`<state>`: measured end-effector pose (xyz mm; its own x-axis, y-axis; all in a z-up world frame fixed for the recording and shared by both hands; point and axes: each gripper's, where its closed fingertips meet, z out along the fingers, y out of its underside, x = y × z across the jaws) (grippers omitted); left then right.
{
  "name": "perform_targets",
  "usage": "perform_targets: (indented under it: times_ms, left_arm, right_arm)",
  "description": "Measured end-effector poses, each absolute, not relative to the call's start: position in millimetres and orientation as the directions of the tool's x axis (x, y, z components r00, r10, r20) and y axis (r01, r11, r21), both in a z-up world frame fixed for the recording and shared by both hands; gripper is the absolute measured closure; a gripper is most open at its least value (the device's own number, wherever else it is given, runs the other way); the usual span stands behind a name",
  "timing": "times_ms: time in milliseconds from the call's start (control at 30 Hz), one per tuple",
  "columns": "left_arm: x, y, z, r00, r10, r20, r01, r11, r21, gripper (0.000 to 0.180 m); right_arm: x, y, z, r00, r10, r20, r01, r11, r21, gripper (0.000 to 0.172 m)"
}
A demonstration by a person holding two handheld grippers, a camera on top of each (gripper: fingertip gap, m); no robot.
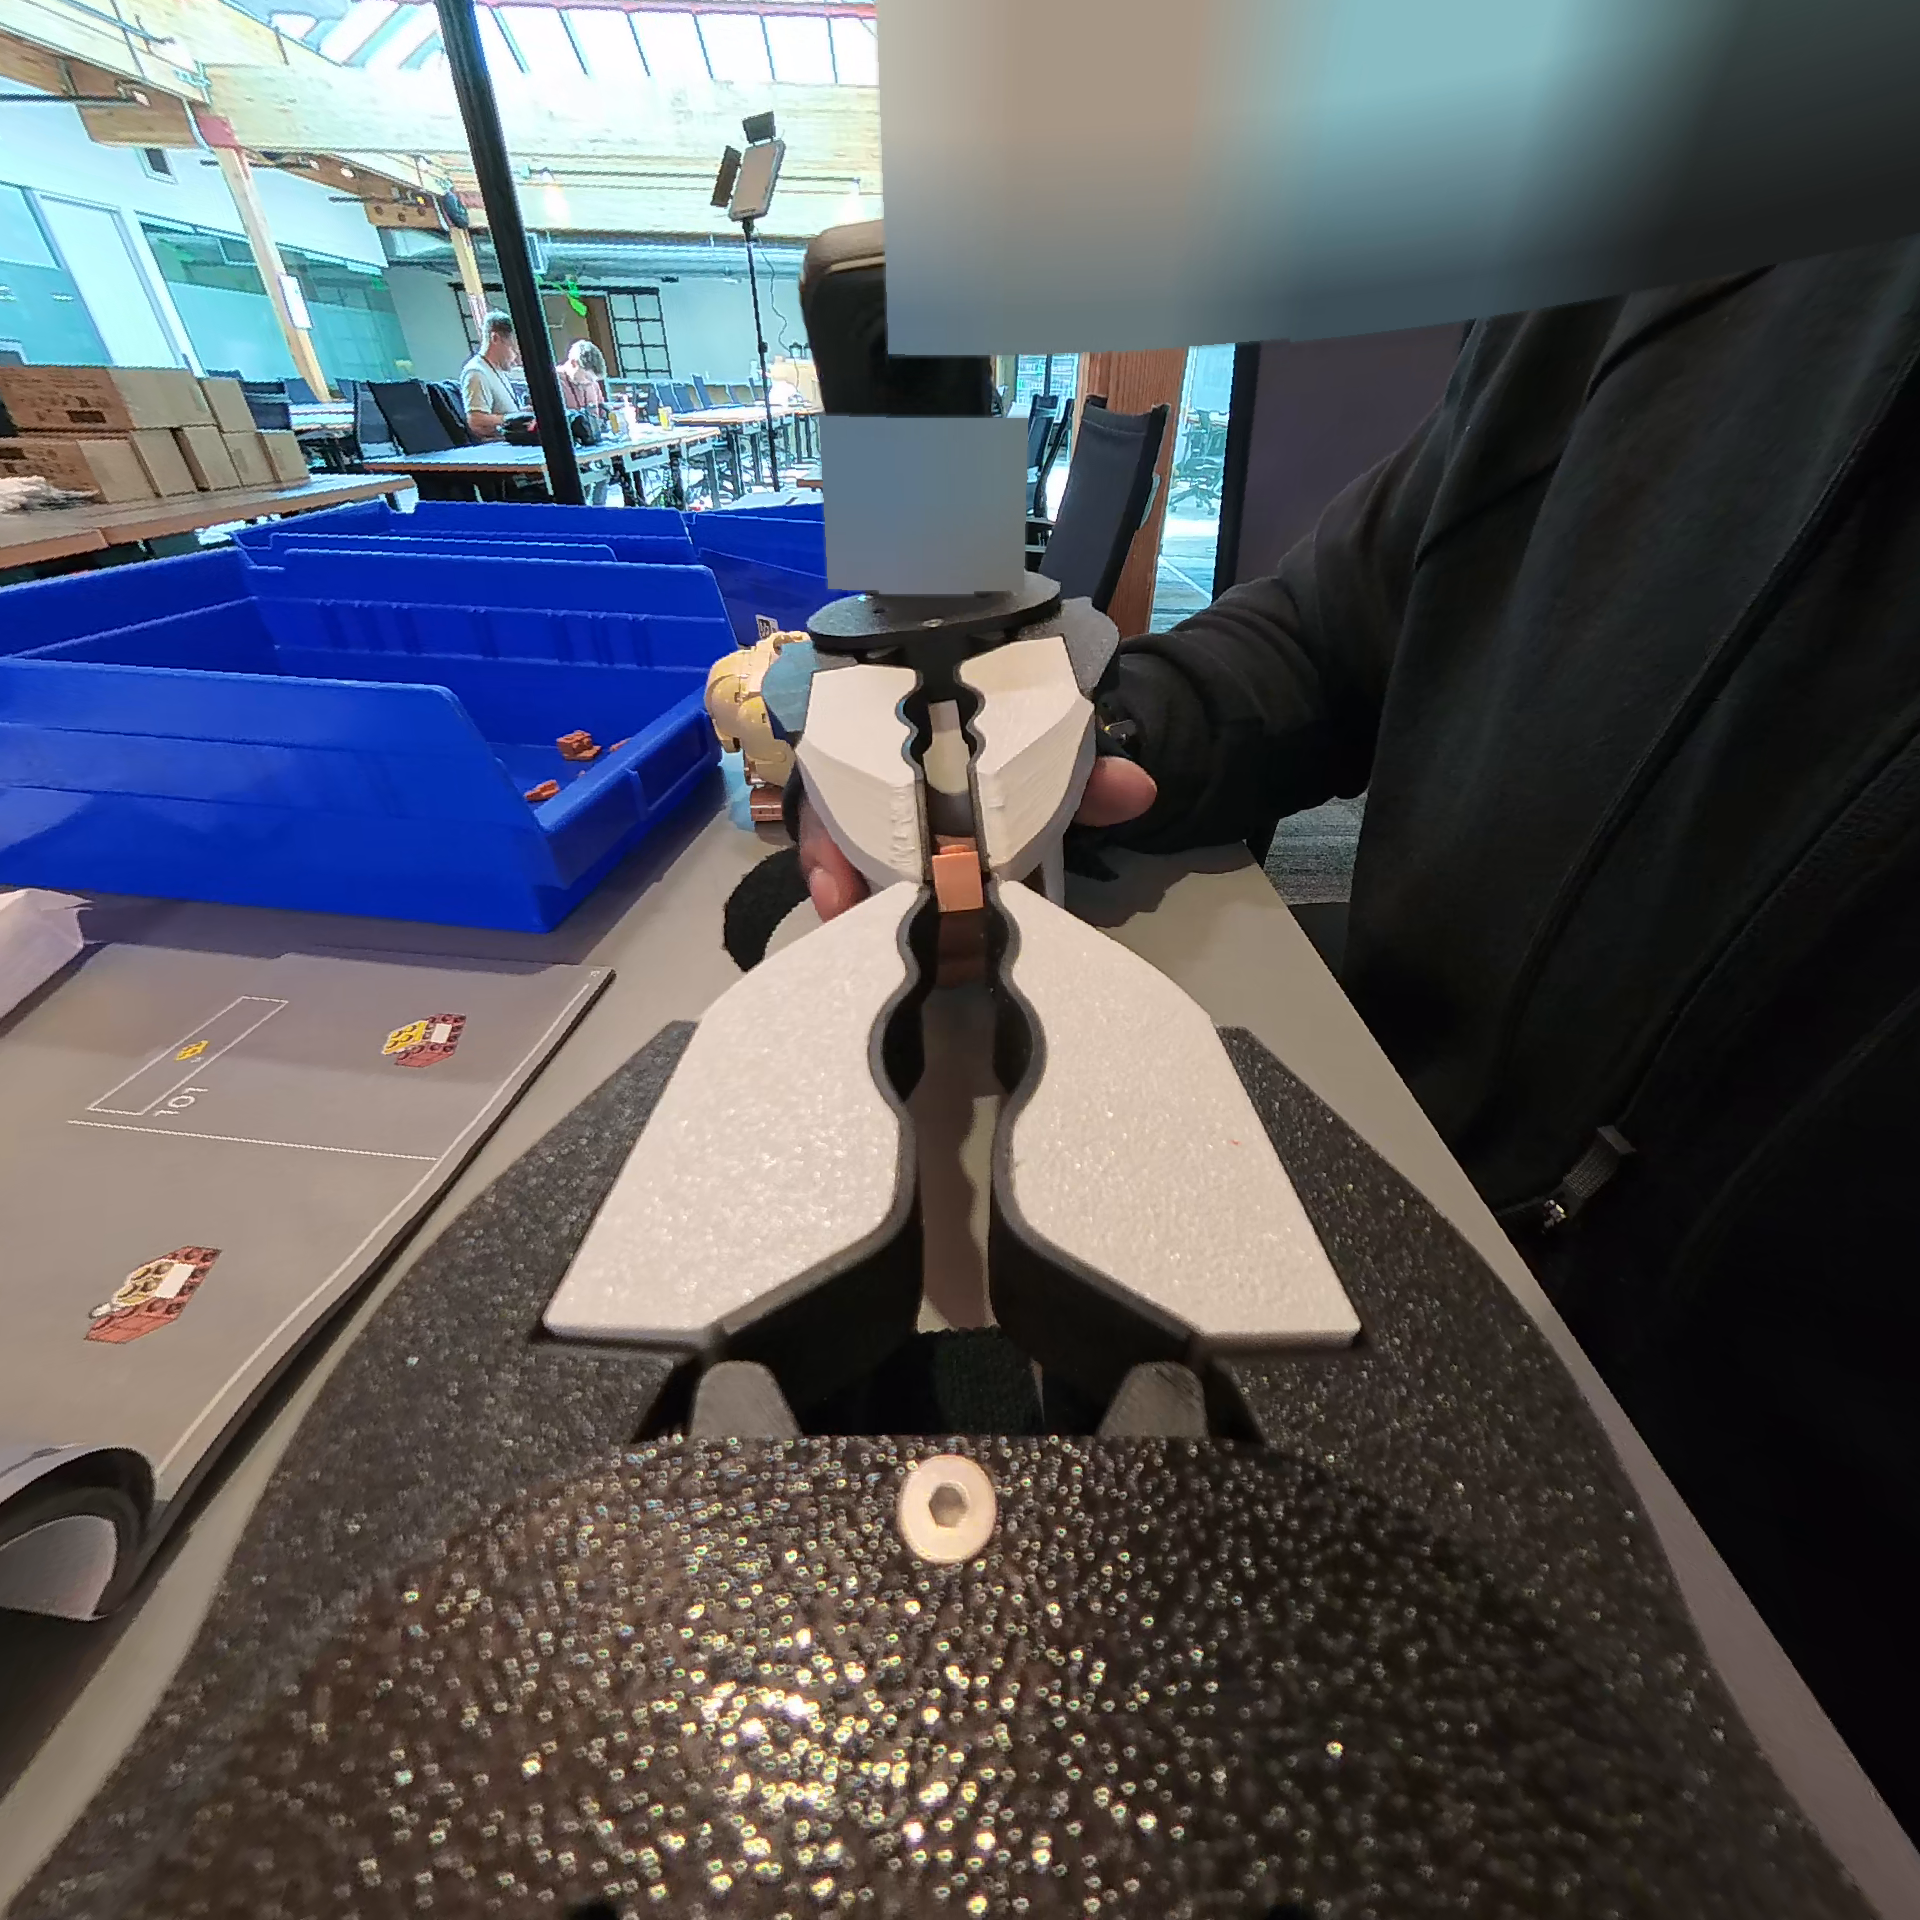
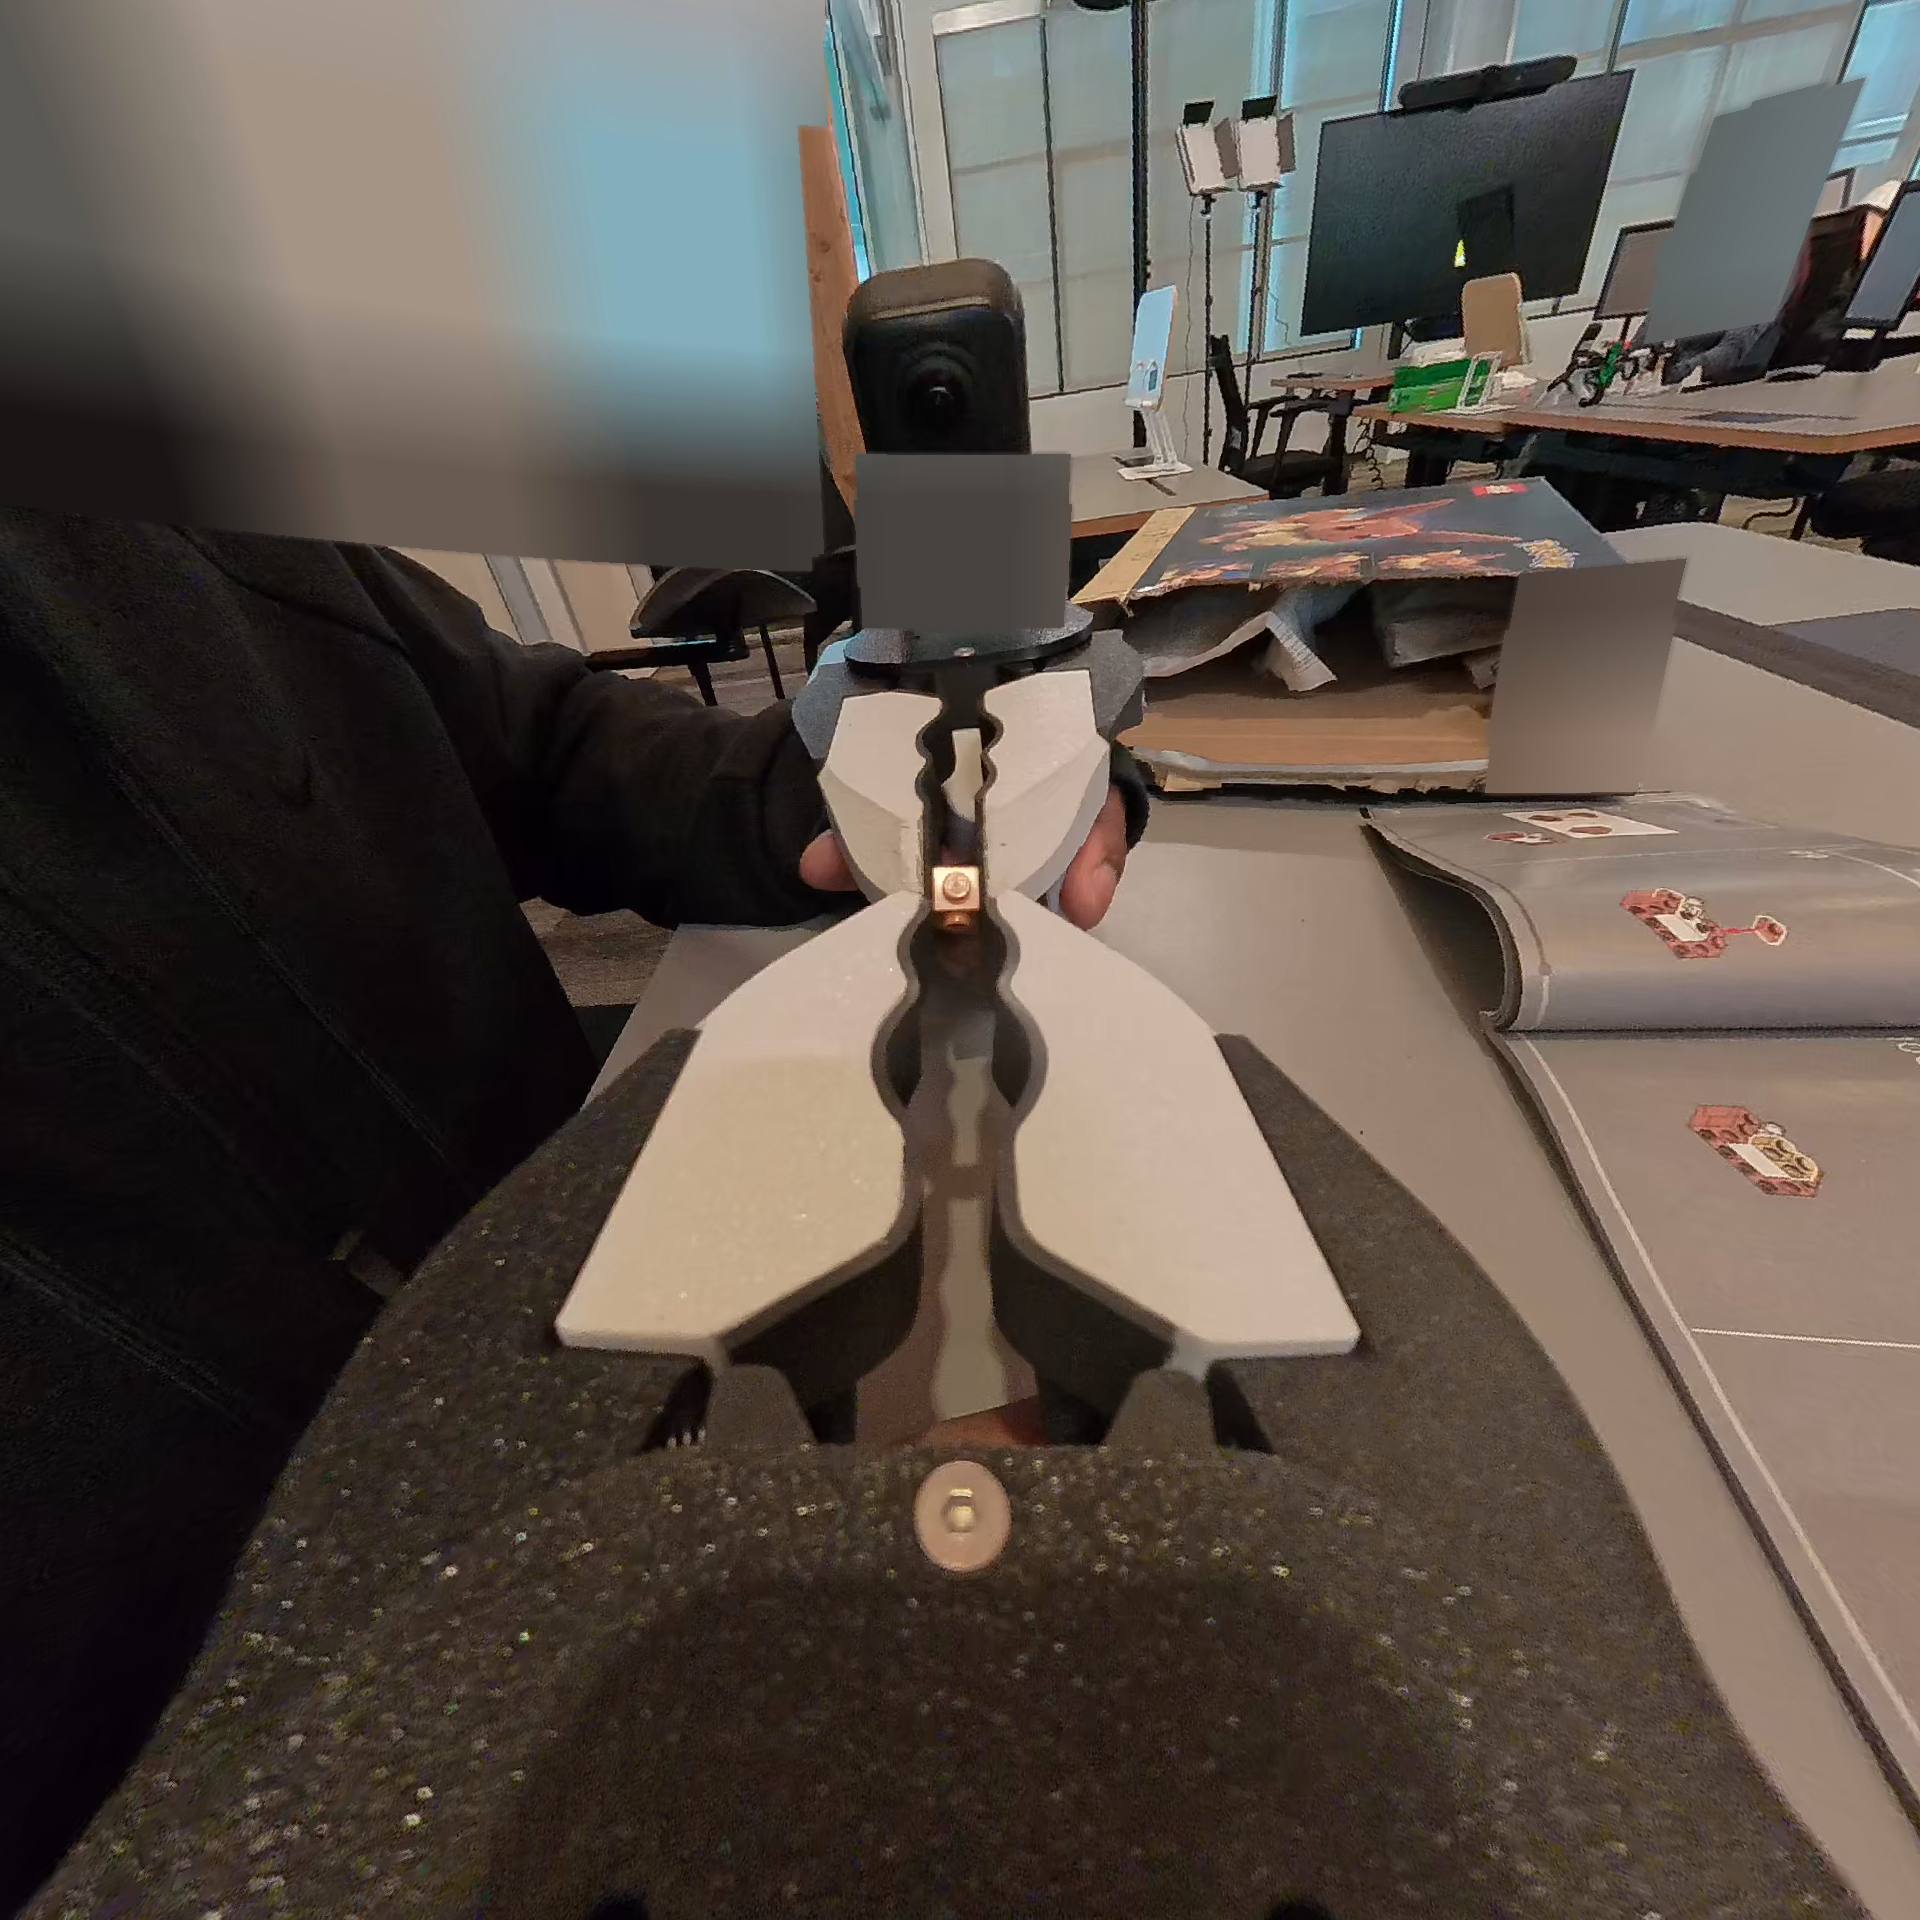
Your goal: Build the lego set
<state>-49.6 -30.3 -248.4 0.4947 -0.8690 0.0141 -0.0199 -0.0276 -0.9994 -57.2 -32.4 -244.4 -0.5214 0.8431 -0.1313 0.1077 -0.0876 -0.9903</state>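
Both jaws clamped tip to tip: left gripper (image 1: 957, 940) and right gripper (image 2: 954, 914) pinching small tan bricks (image 1: 957, 880). Slight misalignment risks dropping either onto worktop (image 1: 644, 935).

Each wrist camera looks forward along its own fingers, close, straight at the other gripper (image 1: 951, 821) at 12 o'clock; both share the grey table (image 2: 1299, 935).

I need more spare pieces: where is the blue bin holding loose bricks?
The blue bin sits on the table's left side in the left wrist view, behind the open booklet.
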Motion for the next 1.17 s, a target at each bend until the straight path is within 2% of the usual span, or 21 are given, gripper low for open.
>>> perform_targets:
  times_ms: [133, 233, 300, 433, 700, 833, 1167]
  left_arm:
    - [-49.0, -29.6, -251.7, 0.5, -0.866, 0.005, -0.047, -0.033, -0.998, 0.173]
    - [-49.9, -26.7, -263.3, 0.522, -0.853, -0.024, -0.146, -0.061, -0.987, 0.172]
    - [-54.0, -24.9, -277.2, 0.537, -0.843, -0.034, -0.245, -0.118, -0.962, 0.157]
    - [-68.9, -26.3, -316.1, 0.573, -0.819, -0.033, -0.455, -0.284, -0.844, 0.145]
    - [-79.1, -24.5, -354.3, 0.644, -0.761, -0.076, -0.602, -0.443, -0.665, 0.15]
    - [-76.1, -22.0, -354.2, 0.643, -0.759, -0.105, -0.612, -0.427, -0.666, 0.162]
    - [-63.6, -19.3, -346.1, 0.605, -0.794, -0.061, -0.555, -0.365, -0.748, 0.164]
  right_arm:
    - [-56.8, -31.6, -247.4, -0.517, 0.85, -0.096, 0.114, -0.043, -0.993, 0.164]
    - [-56.6, -27.8, -256.2, -0.508, 0.86, -0.048, 0.158, 0.039, -0.987, 0.165]
    - [-56.3, -22.4, -261.2, -0.494, 0.87, -0.016, 0.186, 0.087, -0.979, 0.165]
    - [-57.6, -7.9, -270.2, -0.443, 0.896, 0.03, 0.232, 0.147, -0.962, 0.165]
    - [-60.3, -4.8, -293.9, -0.429, 0.898, 0.098, 0.317, 0.251, -0.915, 0.165]
    - [-60.3, -9.2, -303.2, -0.454, 0.885, 0.102, 0.344, 0.28, -0.896, 0.165]
    - [-56.7, -19.9, -326.5, -0.522, 0.844, 0.122, 0.421, 0.379, -0.824, 0.165]
